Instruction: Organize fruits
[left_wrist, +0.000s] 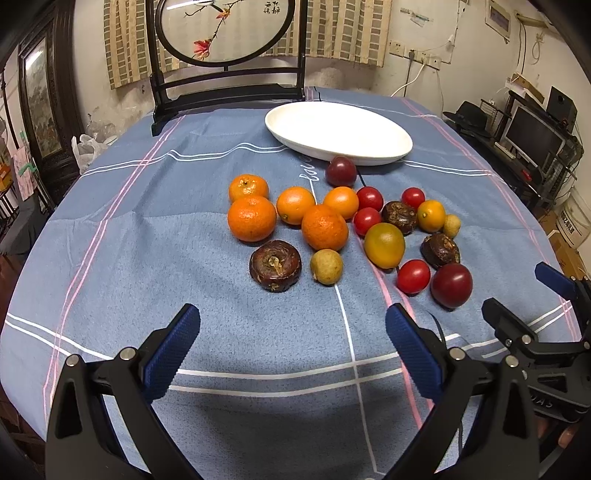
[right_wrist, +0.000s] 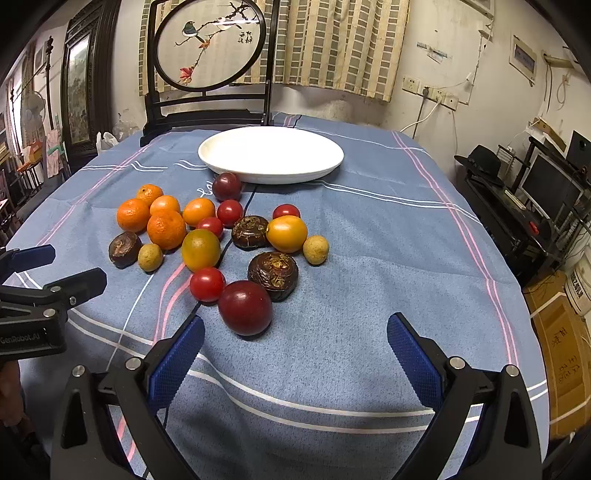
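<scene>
Loose cluster of fruit on the table before an empty white oval plate (right_wrist: 270, 153): orange mandarins (right_wrist: 166, 229), red cherry tomatoes (right_wrist: 207, 284), dark plums (right_wrist: 245, 307), brown water chestnuts (right_wrist: 273, 270), tan longans (right_wrist: 316, 250), yellow-orange kumquats (right_wrist: 286, 233).

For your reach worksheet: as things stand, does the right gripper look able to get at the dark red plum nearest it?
Probably yes: the right gripper is open, and the plum lies just ahead with bare cloth between.

White plate (right_wrist: 271, 155); blue cloth (right_wrist: 369, 236), white and pink stripes; orange mandarins (left_wrist: 252, 218); red tomatoes (right_wrist: 207, 284); blue-padded fingers (right_wrist: 177, 360).
</scene>
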